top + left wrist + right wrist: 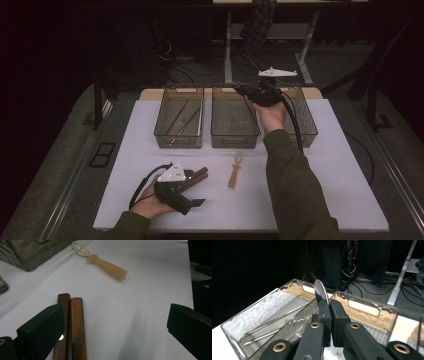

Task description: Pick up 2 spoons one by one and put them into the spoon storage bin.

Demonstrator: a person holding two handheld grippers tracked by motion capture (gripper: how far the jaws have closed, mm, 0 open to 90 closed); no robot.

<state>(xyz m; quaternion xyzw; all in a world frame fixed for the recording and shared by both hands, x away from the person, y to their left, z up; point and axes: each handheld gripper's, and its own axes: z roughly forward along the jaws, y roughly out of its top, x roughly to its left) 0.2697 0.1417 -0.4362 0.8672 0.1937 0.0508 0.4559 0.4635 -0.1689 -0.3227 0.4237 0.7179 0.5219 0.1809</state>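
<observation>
left gripper sits at the near edge of the table, jaws spread wide, nothing between them. just beside its left jaw in the left gripper view lie two wooden handles, side by side and touching, long axis running roughly along the gripper's line of sight. so the handles sit off to one side of the gap, not inside it.

mid table: a pale-handled utensil lies flat, long axis near-to-far, well apart from both grippers.

far side: right gripper is over the bins, clamped on a thin metal blade. the blade tip sticks up past the pads, over the wall between the left bin, which holds long metal pieces, and the middle bin. which bin it goes into i can't tell. right hand is the one nearer the bins, so my read is the drop is its job.
</observation>
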